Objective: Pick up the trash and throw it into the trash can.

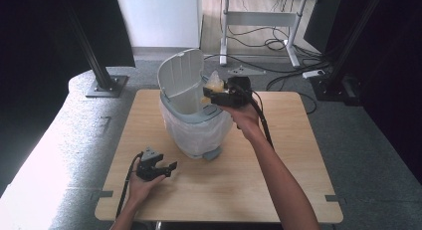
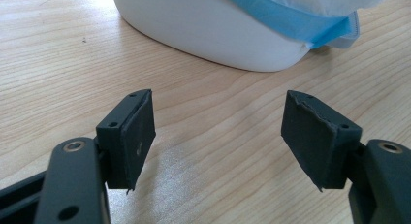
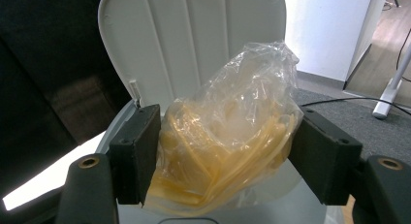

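A white pedal bin (image 1: pixel 196 125) with a plastic liner stands on the wooden table, its lid (image 1: pixel 180 78) up. My right gripper (image 1: pixel 209 94) hovers over the bin's mouth, shut on a crumpled clear plastic bag (image 1: pixel 215 81) with yellowish contents. In the right gripper view the bag (image 3: pixel 228 141) bulges between both pads, in front of the raised lid (image 3: pixel 194 40). My left gripper (image 1: pixel 166 169) rests low near the table's front left, open and holding nothing. In the left gripper view its jaws stand wide apart, with the bin's white base (image 2: pixel 213 35) and blue liner edge (image 2: pixel 291 20) ahead.
The bin's grey foot pedal (image 1: pixel 213 153) sticks out toward the table front. The wooden table (image 1: pixel 278 180) has bare room right of the bin. Black stand posts (image 1: pixel 94 60) rise at back left, and a desk with cables (image 1: pixel 268 38) is behind.
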